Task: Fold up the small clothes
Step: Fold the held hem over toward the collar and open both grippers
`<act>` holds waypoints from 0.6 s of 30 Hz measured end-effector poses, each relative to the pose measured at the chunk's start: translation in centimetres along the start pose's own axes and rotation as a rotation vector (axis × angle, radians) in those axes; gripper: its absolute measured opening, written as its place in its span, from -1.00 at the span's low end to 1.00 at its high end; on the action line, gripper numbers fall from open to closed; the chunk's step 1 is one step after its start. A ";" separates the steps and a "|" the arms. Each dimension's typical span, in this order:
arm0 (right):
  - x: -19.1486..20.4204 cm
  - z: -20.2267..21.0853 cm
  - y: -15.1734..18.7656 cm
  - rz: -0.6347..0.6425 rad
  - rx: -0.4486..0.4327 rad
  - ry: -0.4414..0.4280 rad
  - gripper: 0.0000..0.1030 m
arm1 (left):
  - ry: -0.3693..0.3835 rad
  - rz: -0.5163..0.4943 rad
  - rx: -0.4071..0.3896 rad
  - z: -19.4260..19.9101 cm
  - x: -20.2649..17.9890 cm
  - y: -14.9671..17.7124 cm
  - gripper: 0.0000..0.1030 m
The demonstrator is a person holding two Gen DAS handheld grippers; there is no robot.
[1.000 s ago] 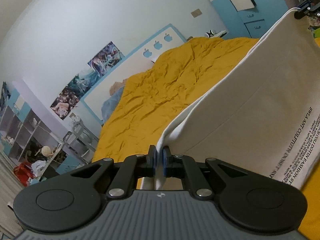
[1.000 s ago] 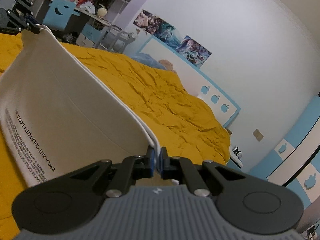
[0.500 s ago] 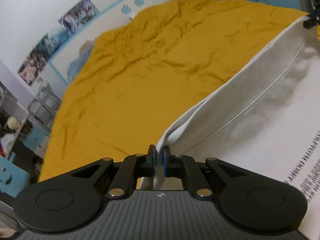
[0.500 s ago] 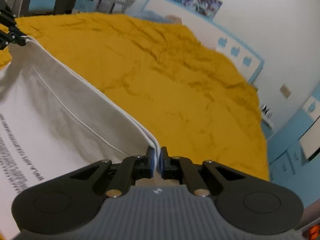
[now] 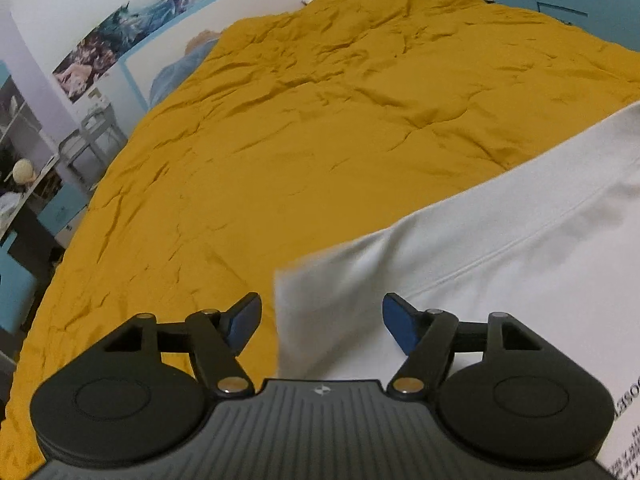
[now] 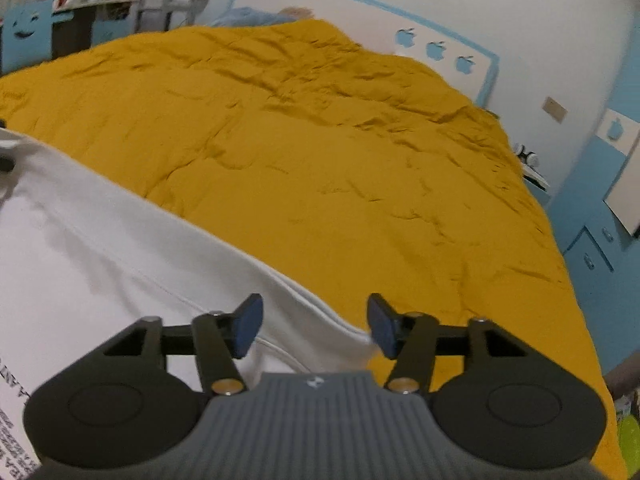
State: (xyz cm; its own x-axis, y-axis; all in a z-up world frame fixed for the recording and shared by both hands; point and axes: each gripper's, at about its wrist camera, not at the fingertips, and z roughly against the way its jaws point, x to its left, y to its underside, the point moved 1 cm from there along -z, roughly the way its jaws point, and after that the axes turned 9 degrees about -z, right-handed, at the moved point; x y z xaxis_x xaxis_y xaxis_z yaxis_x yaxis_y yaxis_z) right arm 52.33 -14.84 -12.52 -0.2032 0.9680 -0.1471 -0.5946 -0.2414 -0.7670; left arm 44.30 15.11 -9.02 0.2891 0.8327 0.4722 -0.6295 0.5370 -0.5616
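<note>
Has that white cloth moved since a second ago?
Yes. The white cloth, held up above the yellow bedspread before, now lies flat on it, released by both opening grippers.

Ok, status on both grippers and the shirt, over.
Left gripper and right gripper opening, pads clear. White shirt down on yellow bedspread. Nothing blocking.

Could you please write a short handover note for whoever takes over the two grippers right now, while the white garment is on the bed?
Left gripper: jaws opening, pads off the cloth; a corner of the white garment lies between them.
Right gripper: jaws opening, nothing pinched; the garment's other corner lies between its pads.
The garment lies spread on the yellow bedspread, its far edge straight, printed text toward the near side.
Done: the garment is laid down and let go.
Left: judging by its spread width, further folds probably remain; regrip an edge and continue.
</note>
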 end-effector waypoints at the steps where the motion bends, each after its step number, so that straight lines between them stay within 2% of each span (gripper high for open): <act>1: -0.4 0.5 -0.1 -0.037 0.007 0.001 0.13 | -0.008 0.007 0.002 0.4 0.3 0.2 0.61; 5: -1.5 3.3 0.2 -0.167 0.026 -0.034 0.18 | -0.001 0.064 -0.003 2.4 1.7 0.6 0.62; 9: -2.2 6.3 1.0 -0.279 0.066 -0.082 0.17 | 0.065 0.142 -0.027 6.1 2.8 1.8 0.62; 14: -2.3 10.9 3.9 -0.373 0.125 -0.134 0.17 | 0.140 0.232 -0.043 10.7 3.1 5.5 0.62; 18: -3.0 15.1 7.7 -0.464 0.159 -0.148 0.18 | 0.146 0.337 -0.016 12.9 3.6 9.5 0.62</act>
State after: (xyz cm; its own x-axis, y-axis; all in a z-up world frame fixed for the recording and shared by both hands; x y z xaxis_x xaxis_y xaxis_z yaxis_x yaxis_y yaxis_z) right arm 36.61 -20.61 -8.57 0.0090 0.9583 0.2857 -0.7570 0.1932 -0.6242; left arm 30.06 21.47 -3.93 0.1685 0.9730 0.1576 -0.6958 0.2307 -0.6802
